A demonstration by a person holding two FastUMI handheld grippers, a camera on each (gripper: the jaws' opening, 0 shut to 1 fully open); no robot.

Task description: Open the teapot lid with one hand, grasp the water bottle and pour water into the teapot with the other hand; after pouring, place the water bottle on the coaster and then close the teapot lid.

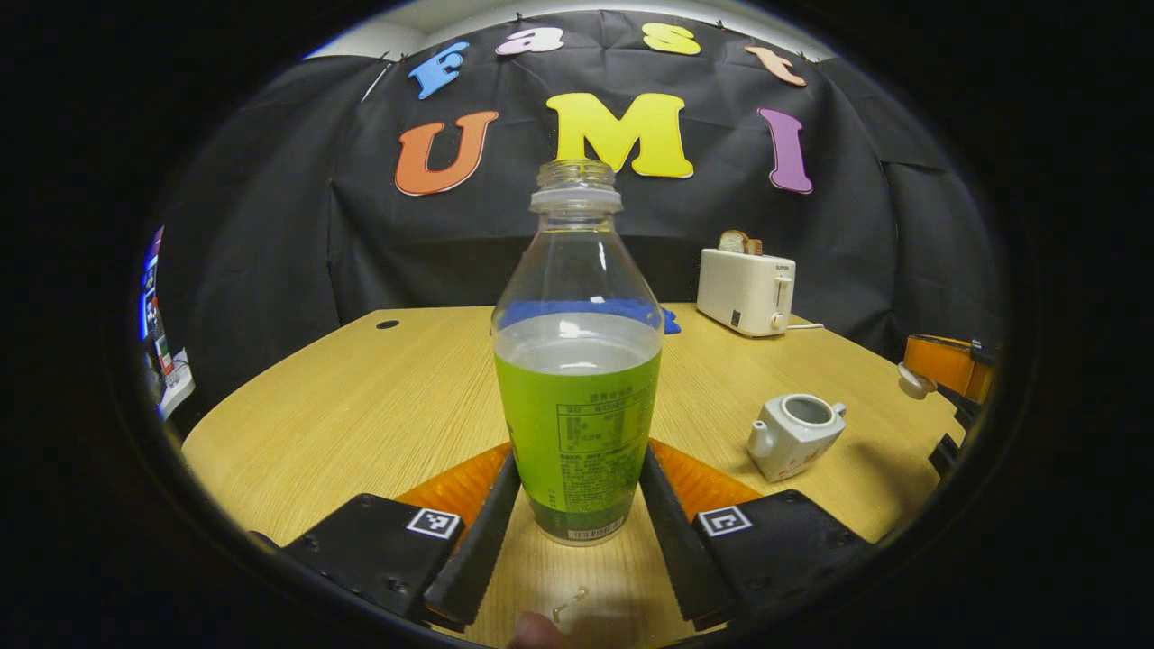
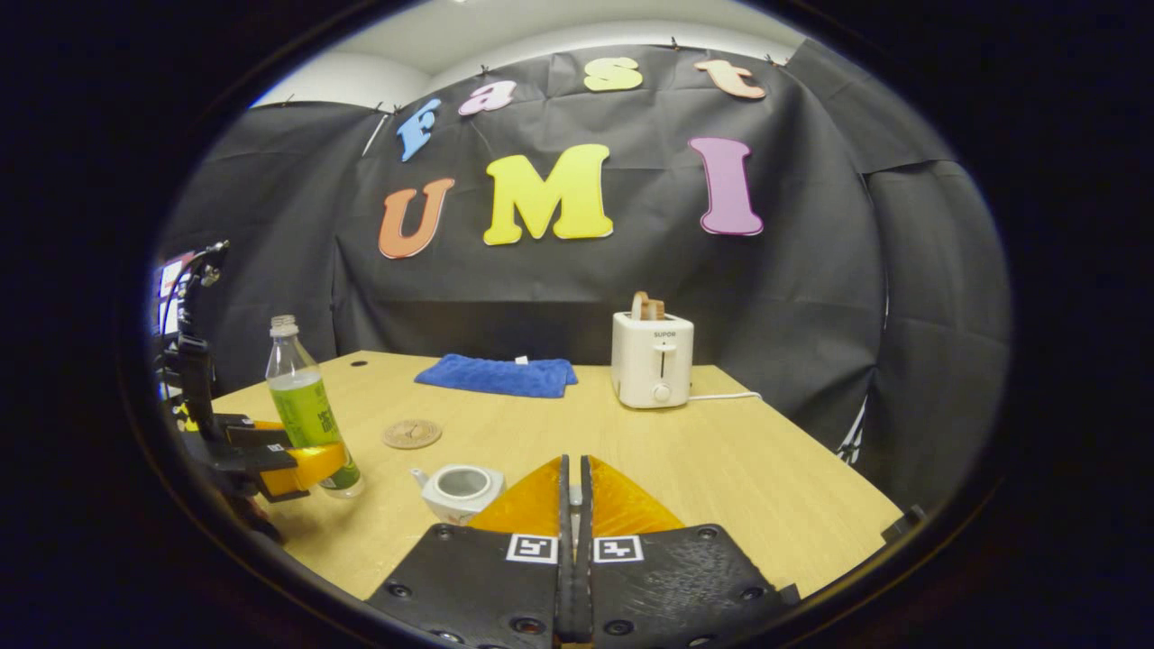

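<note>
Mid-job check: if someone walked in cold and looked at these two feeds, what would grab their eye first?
First, the uncapped water bottle, upright on the table between the left claw fingers and part full. Next, the small white teapot, open-topped, to its right; the right claw is held above it, closed, seemingly on the lid. At the back stand a white toaster and a blue cloth.

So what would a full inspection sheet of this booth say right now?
Surface: wooden table, bare wood, dry as far as seen.
Job's things: water bottle uncapped, partly full; teapot open; teapot lid lifted away; coaster free.
Clutter: blue cloth; toaster with bread.
Grippers: left gripper clamps the bottle; right gripper shut, apparently on the lid.
Cables: toaster cord.
Surroundings: black cloth wall.
</note>
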